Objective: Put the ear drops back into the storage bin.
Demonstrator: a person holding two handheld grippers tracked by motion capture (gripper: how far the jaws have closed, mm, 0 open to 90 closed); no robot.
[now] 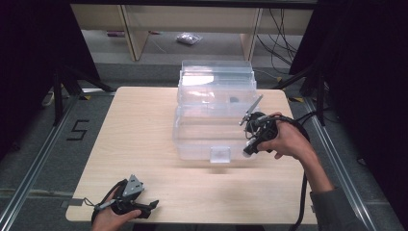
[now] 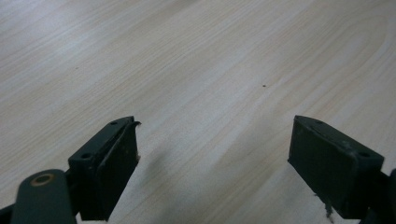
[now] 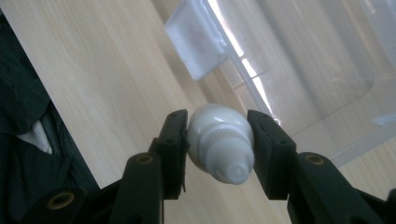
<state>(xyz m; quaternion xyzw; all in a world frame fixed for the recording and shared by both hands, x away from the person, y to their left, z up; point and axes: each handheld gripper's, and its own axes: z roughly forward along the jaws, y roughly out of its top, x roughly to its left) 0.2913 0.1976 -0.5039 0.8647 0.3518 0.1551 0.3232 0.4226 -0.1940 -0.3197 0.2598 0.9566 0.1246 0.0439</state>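
My right gripper (image 3: 218, 136) is shut on a small white rounded object (image 3: 219, 142) with a ribbed collar and a nozzle-like end; the pads press its two sides. In the high view this gripper (image 1: 249, 148) hangs at the front right corner of a clear plastic box (image 1: 202, 130) whose lid stands open behind it. The box's white latch (image 3: 198, 39) lies just beyond the held object. My left gripper (image 1: 150, 207) rests low at the table's front left, open, its jaws (image 2: 215, 154) wide apart over bare wood with nothing between them.
The light wooden table (image 1: 139, 125) carries the box in its middle. A small dark item (image 1: 234, 99) shows inside the box's rear part. A floor marking "5" (image 1: 78, 130) lies left of the table, and cables (image 1: 279, 33) trail at the back right.
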